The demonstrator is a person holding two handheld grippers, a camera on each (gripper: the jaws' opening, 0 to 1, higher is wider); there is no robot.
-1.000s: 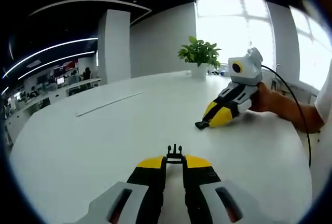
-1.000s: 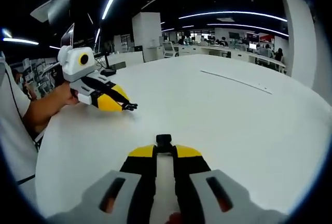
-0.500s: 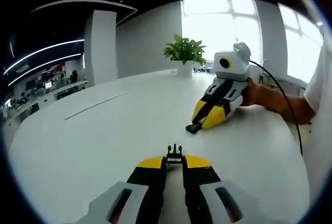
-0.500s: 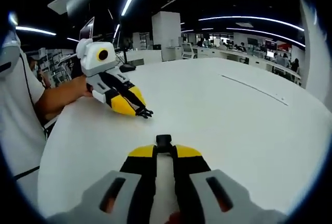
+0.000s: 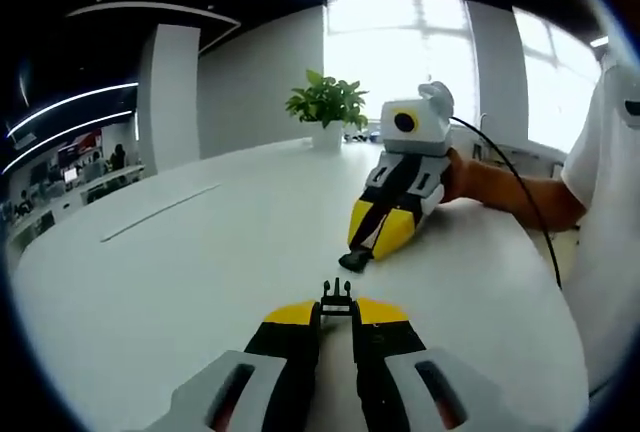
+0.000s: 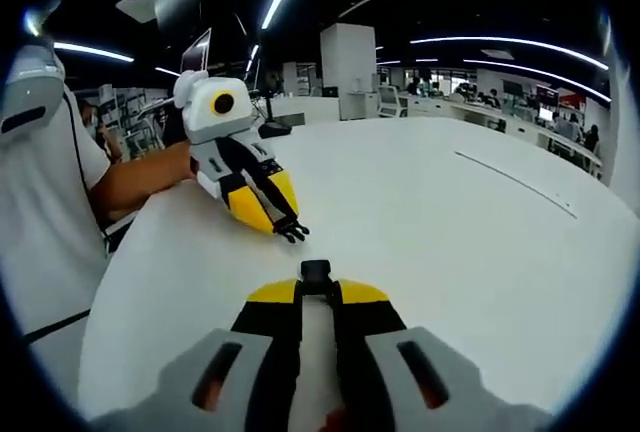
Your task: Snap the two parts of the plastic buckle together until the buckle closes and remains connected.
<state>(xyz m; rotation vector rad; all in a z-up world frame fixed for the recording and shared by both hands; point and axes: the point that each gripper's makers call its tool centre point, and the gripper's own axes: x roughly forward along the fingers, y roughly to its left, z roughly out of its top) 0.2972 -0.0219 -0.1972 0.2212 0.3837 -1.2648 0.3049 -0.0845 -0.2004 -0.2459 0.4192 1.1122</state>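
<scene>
the pronged buckle half point(image 5: 336, 297) sits clamped at the tip of your left gripper point(image 5: 336, 314); the socket half point(image 6: 315, 271) is pinched in your right gripper point(image 6: 316, 292). both hover near each other above the white surface point(image 5: 200, 252), not yet touching. line prongs squarely with the socket mouth before you press.

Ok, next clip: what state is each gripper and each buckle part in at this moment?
left gripper: shut on pronged buckle half.
pronged buckle half: held at the tips, prongs pointing forward, not mated.
right gripper: shut on socket buckle half.
socket buckle half: held at the tips, apart from the other half.
white table: bare under both grippers.
</scene>
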